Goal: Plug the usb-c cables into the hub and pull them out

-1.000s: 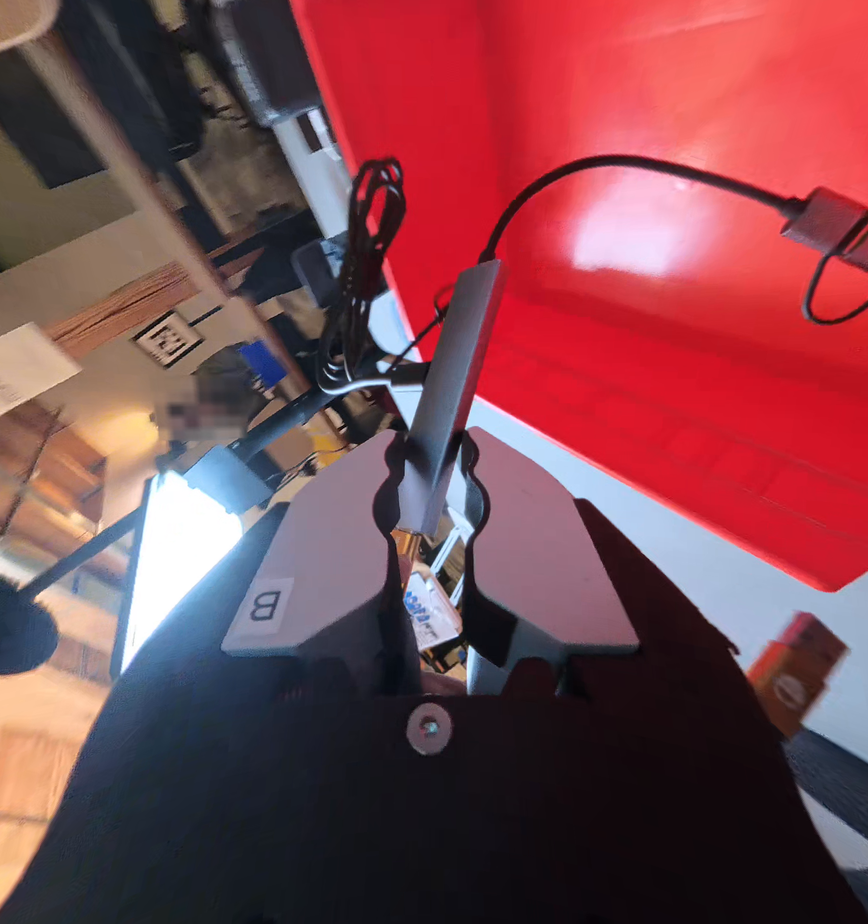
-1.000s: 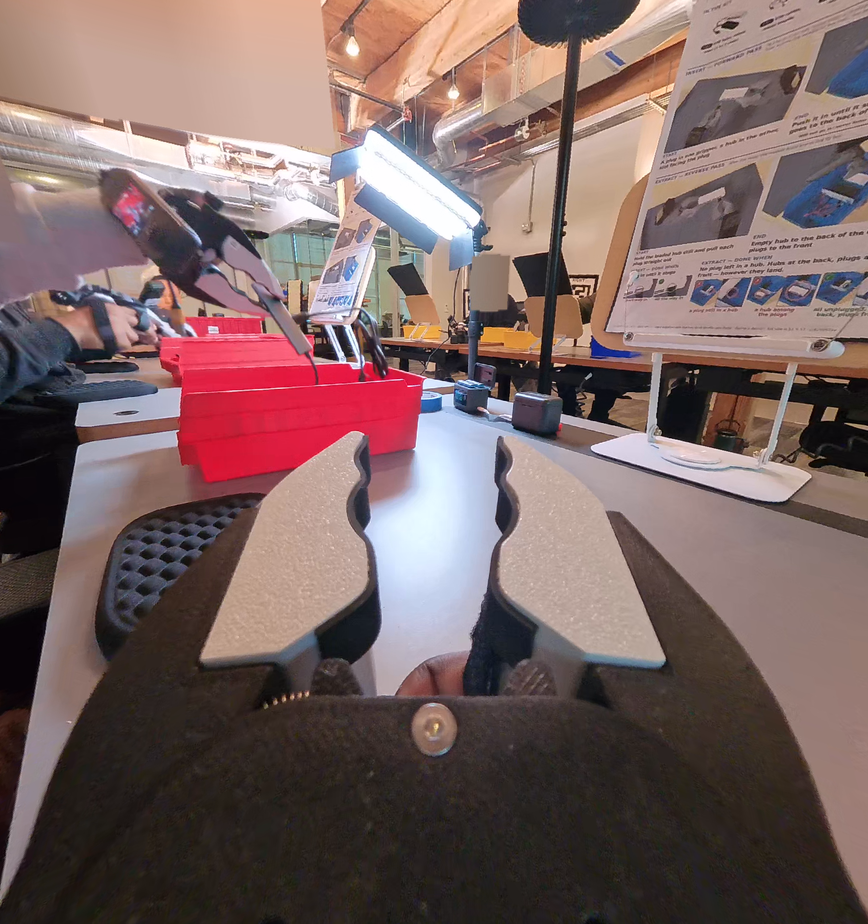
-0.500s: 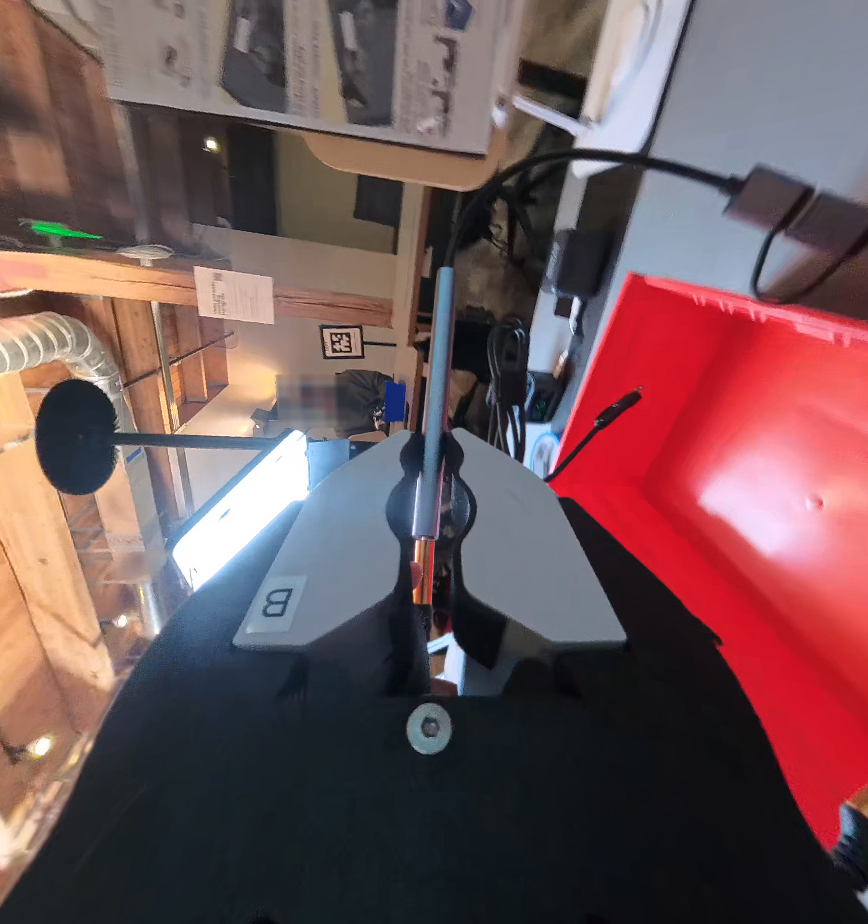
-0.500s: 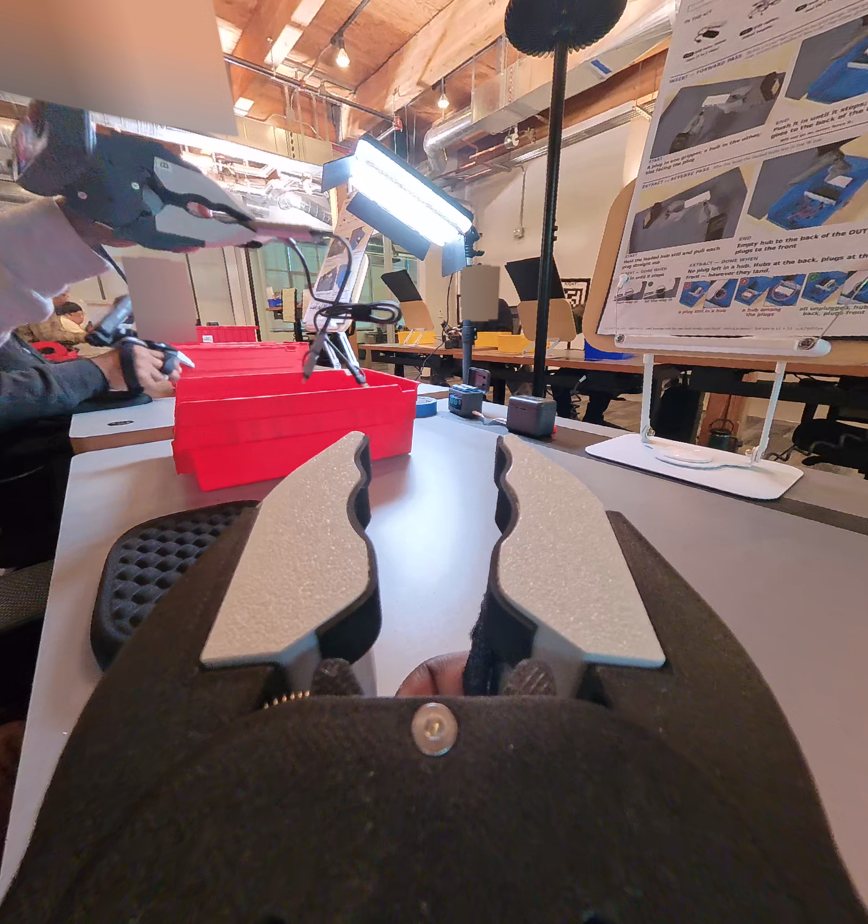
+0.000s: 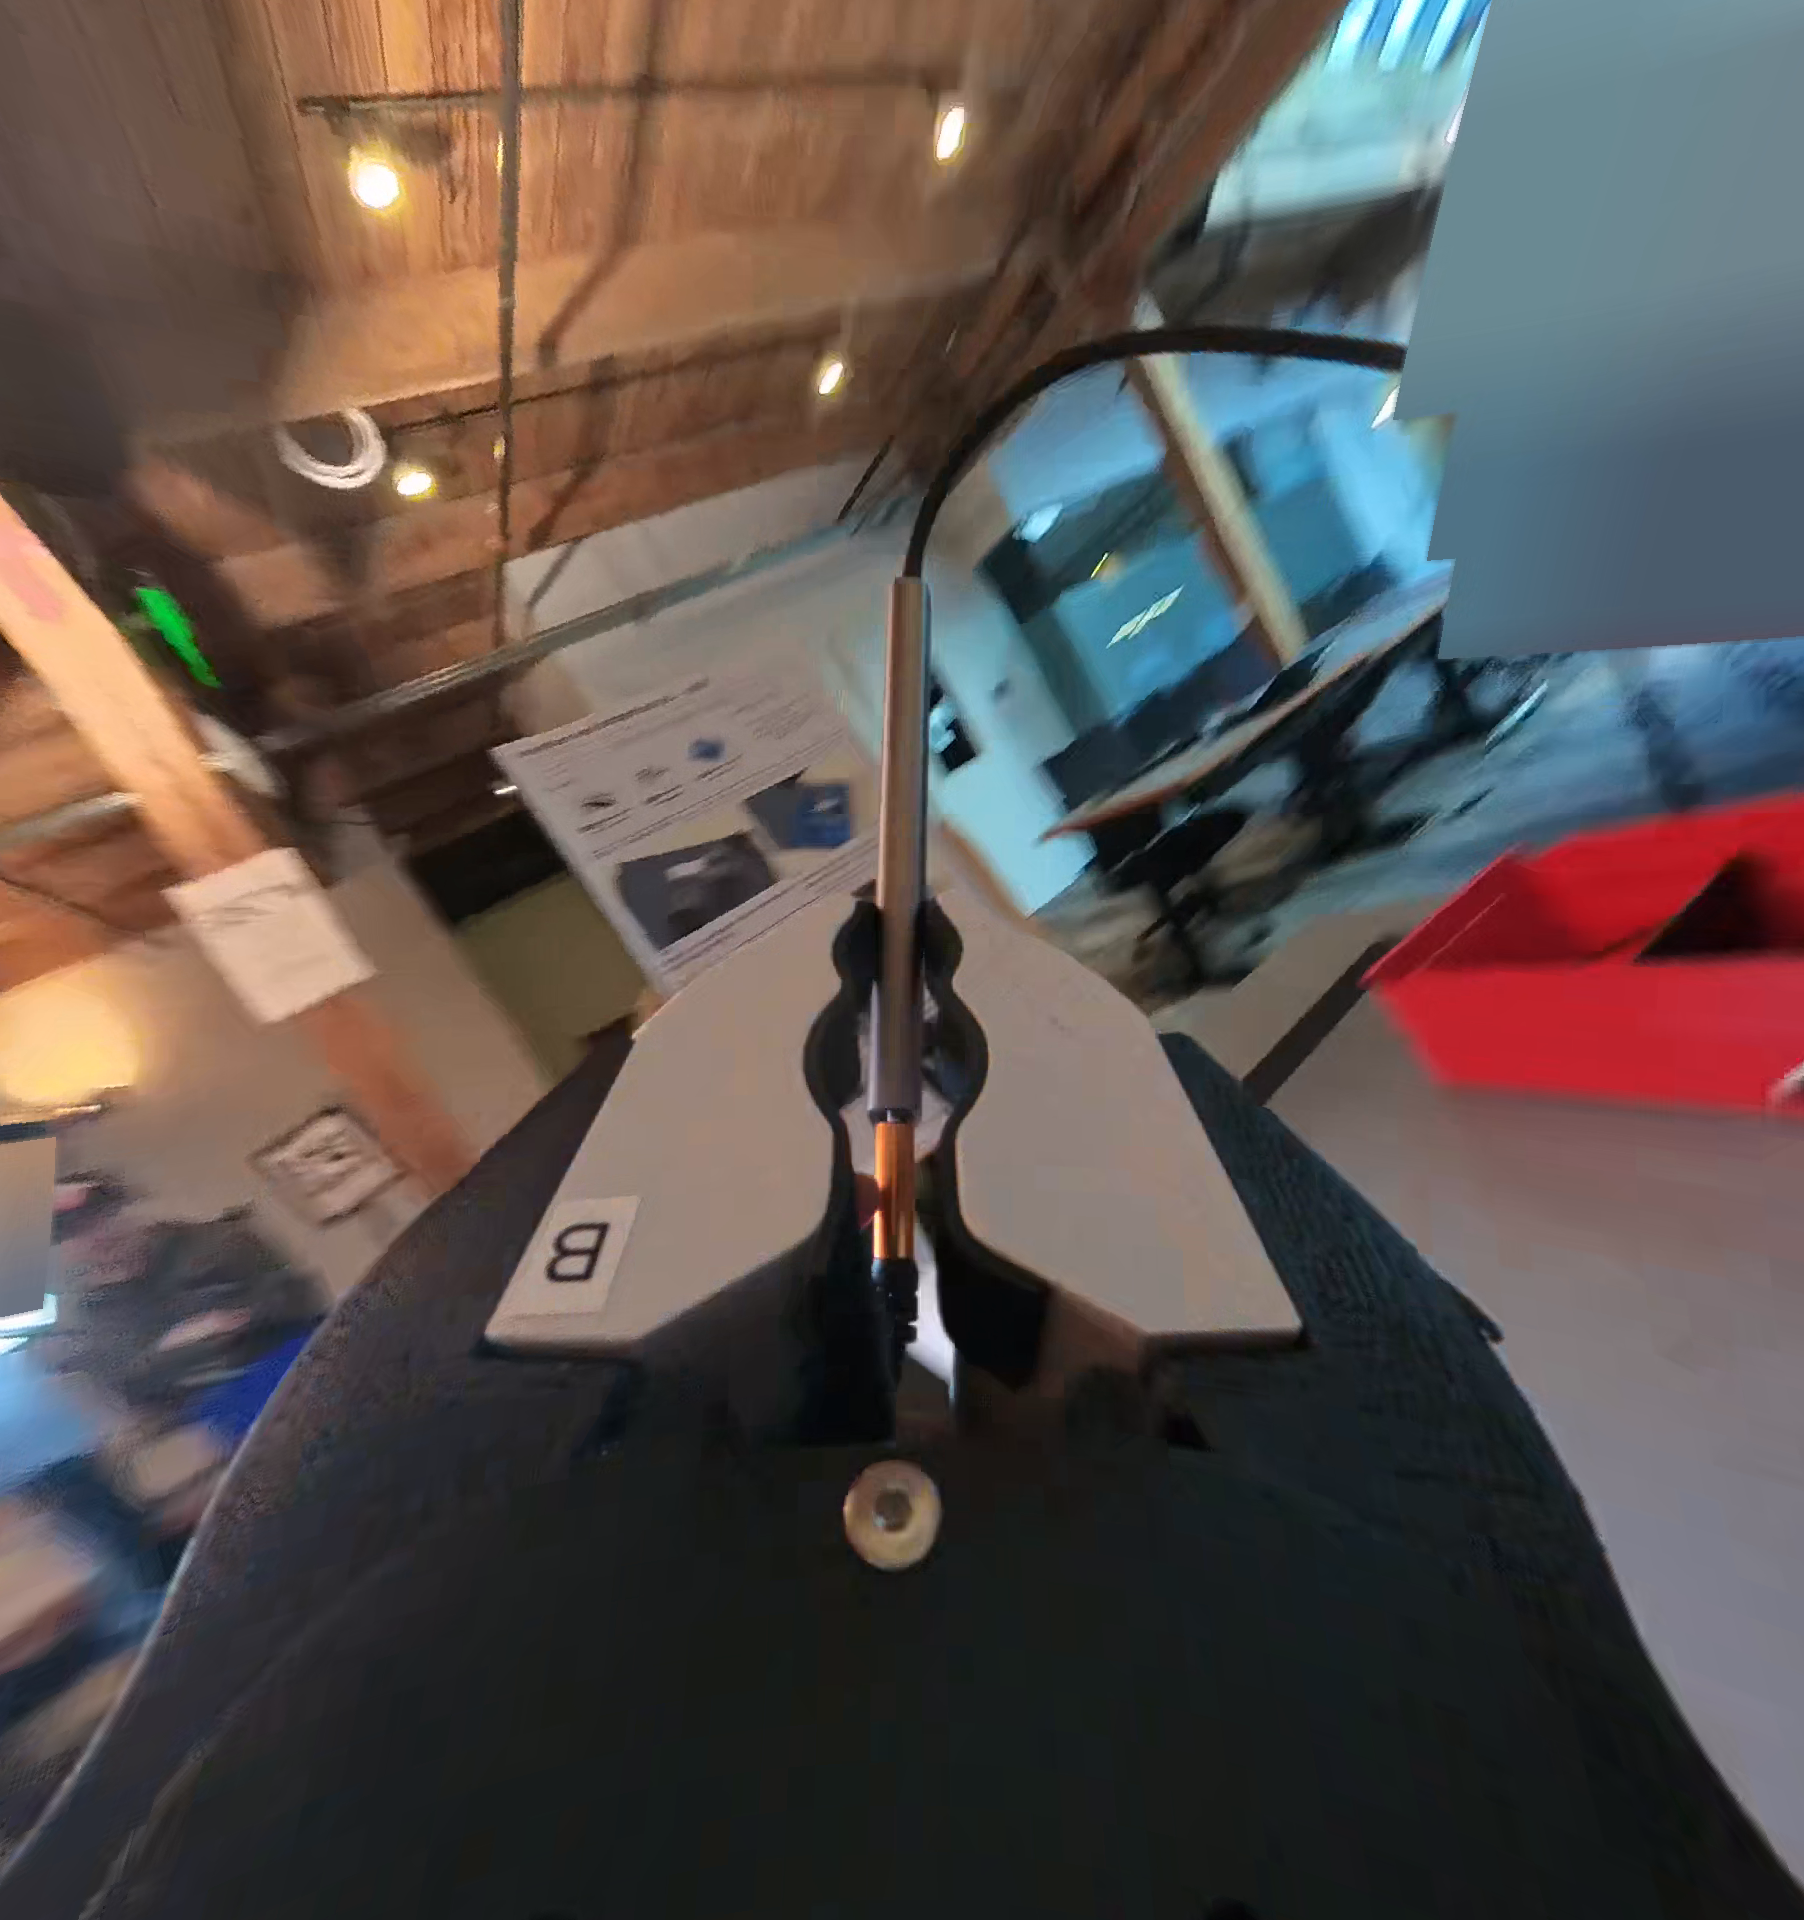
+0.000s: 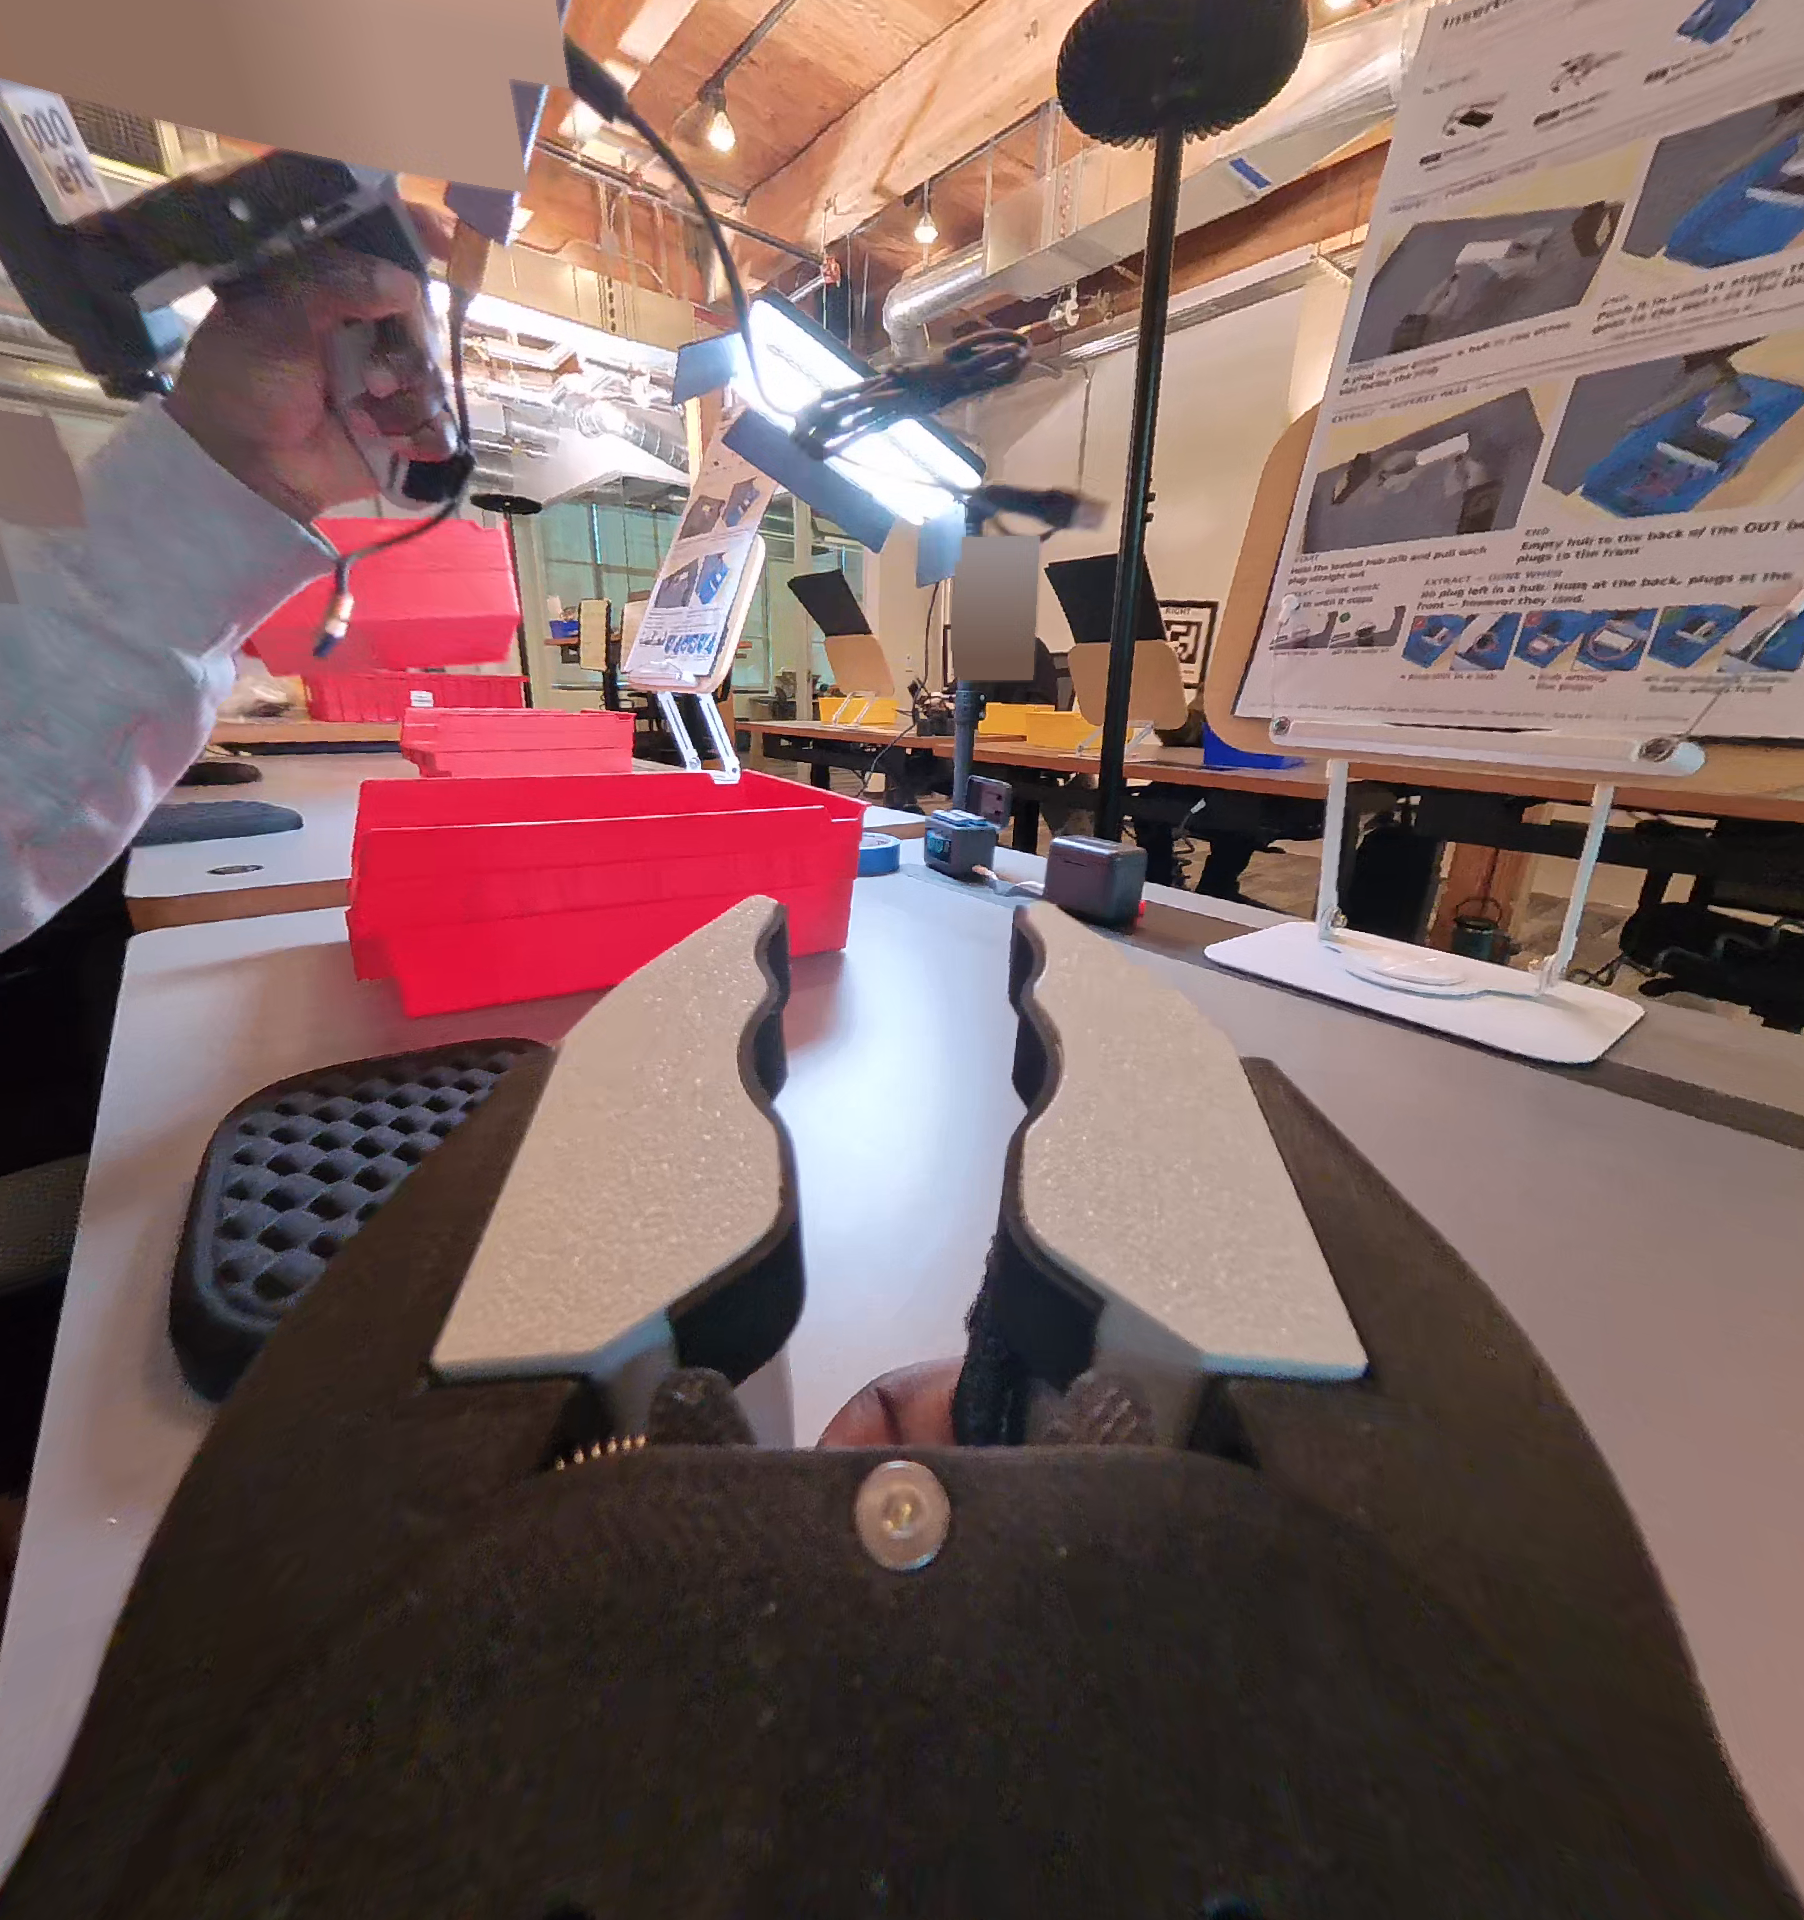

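Note:
My left gripper [image 5: 898,935] is shut on a thin grey hub [image 5: 900,779], seen edge-on and pointing up towards the ceiling. An orange plug [image 5: 893,1195] sits in the hub's near end, between my fingers. A black cable [image 5: 1085,364] arcs from its far end. In the right wrist view the hand [image 6: 295,384] holding that gripper is raised high at the upper left. A coiled black cable bundle [image 6: 908,384] and a small plug [image 6: 332,623] dangle from it. My right gripper [image 6: 893,925] is open and empty, low over the grey table [image 6: 1397,1195].
A red bin [image 6: 597,873] stands on the table ahead of my right gripper and shows in the left wrist view [image 5: 1604,987]. A black mesh pad [image 6: 326,1164] lies at the left. An instruction board on a white stand [image 6: 1428,977], small chargers [image 6: 1090,878] and a light panel [image 6: 856,436] stand behind.
My left gripper has lifted the hub out of the red bin and swung it up high, cables trailing. The right gripper has stayed open and nearly still.

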{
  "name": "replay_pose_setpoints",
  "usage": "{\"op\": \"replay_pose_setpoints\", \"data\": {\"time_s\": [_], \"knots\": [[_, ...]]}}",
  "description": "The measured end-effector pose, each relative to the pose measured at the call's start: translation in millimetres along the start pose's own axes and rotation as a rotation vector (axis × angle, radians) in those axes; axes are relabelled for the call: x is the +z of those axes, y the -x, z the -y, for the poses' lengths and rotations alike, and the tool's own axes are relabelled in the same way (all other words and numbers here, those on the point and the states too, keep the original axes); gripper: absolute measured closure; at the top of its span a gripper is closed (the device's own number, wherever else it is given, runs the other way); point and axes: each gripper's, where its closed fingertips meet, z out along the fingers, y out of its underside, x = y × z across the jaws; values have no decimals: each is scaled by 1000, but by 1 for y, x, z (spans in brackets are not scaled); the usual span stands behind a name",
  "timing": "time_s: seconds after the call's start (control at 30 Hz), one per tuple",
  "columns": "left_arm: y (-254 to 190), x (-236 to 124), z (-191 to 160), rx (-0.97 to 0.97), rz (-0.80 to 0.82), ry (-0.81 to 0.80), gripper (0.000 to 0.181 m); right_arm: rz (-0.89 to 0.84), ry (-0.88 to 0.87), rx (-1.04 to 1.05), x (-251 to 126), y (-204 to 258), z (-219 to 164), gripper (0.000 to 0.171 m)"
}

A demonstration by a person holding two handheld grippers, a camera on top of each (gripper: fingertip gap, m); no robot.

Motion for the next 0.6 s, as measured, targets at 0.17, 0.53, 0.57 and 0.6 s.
{"op": "replay_pose_setpoints", "data": {"time_s": [0.17,0.53,0.57,0.6], "knots": [[-65,8,5,-413,-159,-202,173,-80,-75,-217,7,15,32,135],[-193,23,-63,-909,-374,-108,172,-145,179,-809,74,41,63,138],[-200,22,-65,-938,-391,-101,172,-135,230,-831,77,36,53,134],[-207,21,-68,-956,-404,-90,172,-138,244,-861,80,33,48,135]]}}
